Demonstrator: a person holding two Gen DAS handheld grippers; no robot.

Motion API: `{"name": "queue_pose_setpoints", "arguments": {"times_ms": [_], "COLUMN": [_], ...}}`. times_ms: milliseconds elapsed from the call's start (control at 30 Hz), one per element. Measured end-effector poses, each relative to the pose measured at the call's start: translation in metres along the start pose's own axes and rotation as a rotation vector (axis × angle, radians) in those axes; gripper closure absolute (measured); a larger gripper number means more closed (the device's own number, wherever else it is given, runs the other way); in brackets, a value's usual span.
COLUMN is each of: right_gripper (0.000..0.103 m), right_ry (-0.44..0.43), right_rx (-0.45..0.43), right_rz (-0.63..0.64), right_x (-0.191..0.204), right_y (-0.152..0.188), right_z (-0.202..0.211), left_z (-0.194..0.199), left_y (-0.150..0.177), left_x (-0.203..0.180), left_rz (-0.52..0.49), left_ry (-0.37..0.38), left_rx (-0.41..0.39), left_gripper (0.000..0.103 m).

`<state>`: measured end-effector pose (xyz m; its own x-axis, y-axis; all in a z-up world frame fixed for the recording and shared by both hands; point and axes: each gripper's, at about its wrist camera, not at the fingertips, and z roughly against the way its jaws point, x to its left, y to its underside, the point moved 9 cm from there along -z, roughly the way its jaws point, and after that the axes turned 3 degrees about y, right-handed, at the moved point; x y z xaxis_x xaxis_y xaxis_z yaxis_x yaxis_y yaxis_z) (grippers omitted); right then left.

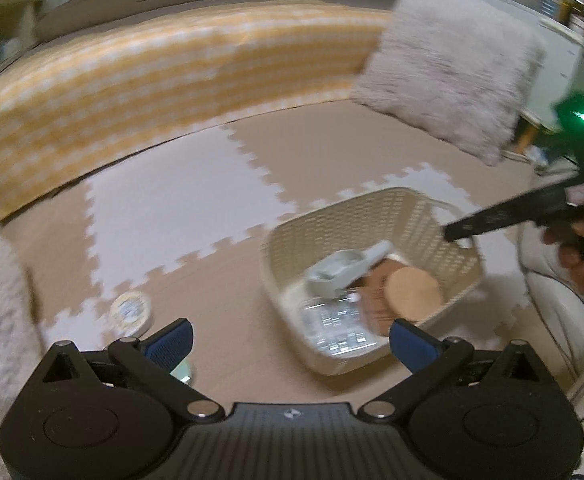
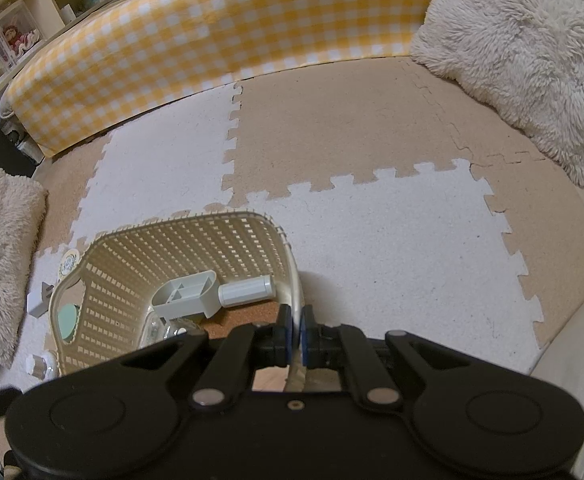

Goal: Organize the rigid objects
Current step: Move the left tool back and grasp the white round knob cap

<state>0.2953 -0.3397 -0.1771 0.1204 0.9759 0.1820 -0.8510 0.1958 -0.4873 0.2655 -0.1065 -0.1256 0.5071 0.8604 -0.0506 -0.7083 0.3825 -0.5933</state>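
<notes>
Foam mat (image 2: 392, 232), basket (image 2: 179, 248) rim clamped by right tongs (image 2: 296, 334)

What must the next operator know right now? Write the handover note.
Left gripper: open, empty, above the basket.
Right gripper: shut on the basket's rim.
Done: grey holder, white cylinder, cork coaster and clear case lie in the basket.
Left: round labelled disc, mint round piece and small white pieces on the mat beside the basket.
</notes>
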Motion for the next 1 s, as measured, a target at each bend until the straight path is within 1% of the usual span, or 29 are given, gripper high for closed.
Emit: {"name": "queue_pose_setpoints", "arguments": {"times_ms": [100,200,400,533,667,767,800,867,900,933,967,1000], "right_gripper": [0.098,0.098,0.098,0.098,0.098,0.098,0.098,0.098,0.098,0.098,0.098,0.098], "right_ry": [0.000,0.000,0.000,0.000,0.001,0.001,0.001,0.001,0.001,0.001,0.002,0.001], "right_rx": [0.000,0.000,0.000,0.000,0.000,0.000,0.000,0.000,0.000,0.000,0.000,0.000], "right_rz": [0.000,-0.001,0.000,0.000,0.000,0.000,0.000,-0.001,-0.001,0.000,0.001,0.000], "right_x": [0.000,0.000,0.000,0.000,0.000,0.000,0.001,0.001,0.001,0.001,0.001,0.001], "right_y": [0.000,0.000,0.000,0.000,0.000,0.000,0.000,0.000,0.000,0.000,0.000,0.000], "right_z": [0.000,0.000,0.000,0.000,0.000,0.000,0.000,0.000,0.000,0.000,0.001,0.000], "left_z": [0.001,0.000,-0.008,-0.018,-0.027,-0.026,-0.027,-0.029,-0.031,-0.034,-0.035,-0.037], "left_y": [0.008,0.018,0.042,0.061,0.075,0.075,0.075,0.078,0.080,0.083,0.086,0.088], "left_x": [0.024,0.047,0.090,0.112,0.121,0.121,0.122,0.121,0.121,0.121,0.121,0.121], "left_rz": [0.065,0.129,0.228,0.290,0.339,0.347,0.342,0.347,0.352,0.354,0.354,0.353], "left_ry": [-0.035,-0.047,-0.120,-0.123,-0.114,-0.112,-0.112,-0.112,-0.110,-0.110,-0.112,-0.114], "left_rx": [0.007,0.017,0.084,0.141,0.194,0.197,0.203,0.224,0.239,0.254,0.268,0.280], "left_gripper": [0.000,0.000,0.000,0.000,0.000,0.002,0.008,0.028,0.032,0.040,0.046,0.048]}}
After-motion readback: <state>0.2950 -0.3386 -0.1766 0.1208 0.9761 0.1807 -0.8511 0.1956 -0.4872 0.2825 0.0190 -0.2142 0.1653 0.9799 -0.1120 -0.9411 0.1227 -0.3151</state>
